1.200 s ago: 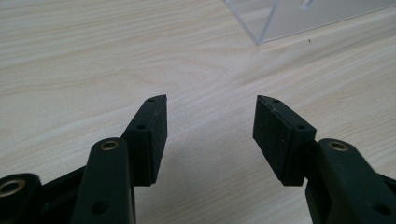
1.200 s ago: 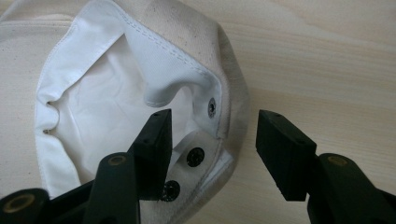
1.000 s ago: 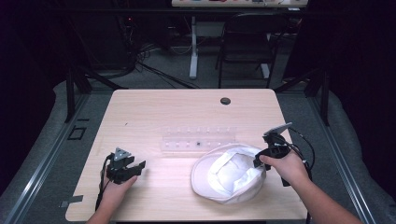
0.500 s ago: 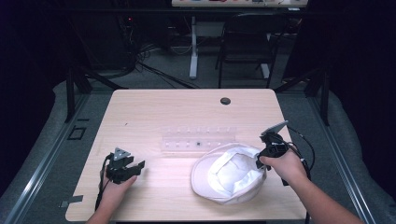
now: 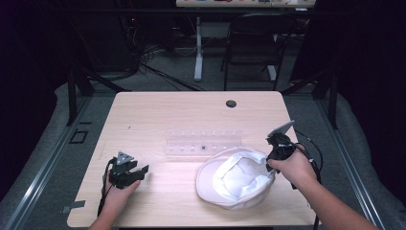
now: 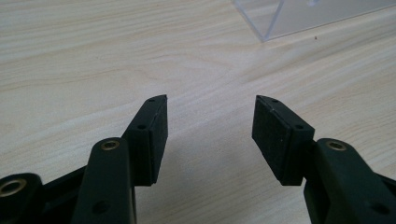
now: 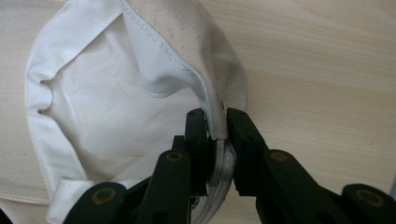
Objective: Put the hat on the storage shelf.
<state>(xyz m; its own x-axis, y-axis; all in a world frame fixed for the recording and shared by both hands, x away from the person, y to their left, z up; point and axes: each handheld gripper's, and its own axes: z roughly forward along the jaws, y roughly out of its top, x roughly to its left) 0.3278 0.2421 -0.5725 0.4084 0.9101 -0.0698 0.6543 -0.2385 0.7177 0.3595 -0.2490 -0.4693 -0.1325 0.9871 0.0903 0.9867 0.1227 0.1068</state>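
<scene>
The right gripper (image 7: 215,126) is clamped on the rim of the white cap (image 5: 238,178), which lies upside down at the near right of the surface (image 5: 158,112), probably so the soft cloth can be lifted or turned by its edge. The left gripper (image 6: 208,135) rests low at the near left with its jaws apart, holding nothing, as if waiting. The surface is pale wood with a clear plastic rack (image 5: 203,143) just behind the cap, and the room around is dark, with a chair (image 5: 253,45) and cables behind.

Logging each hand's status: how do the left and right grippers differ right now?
The left gripper is open with nothing between its jaws; the right gripper is shut on the white hat's rim. The left rests over bare table, apart from the hat; the right sits at the hat's right edge. Both have black jaws and are hand-held.
</scene>
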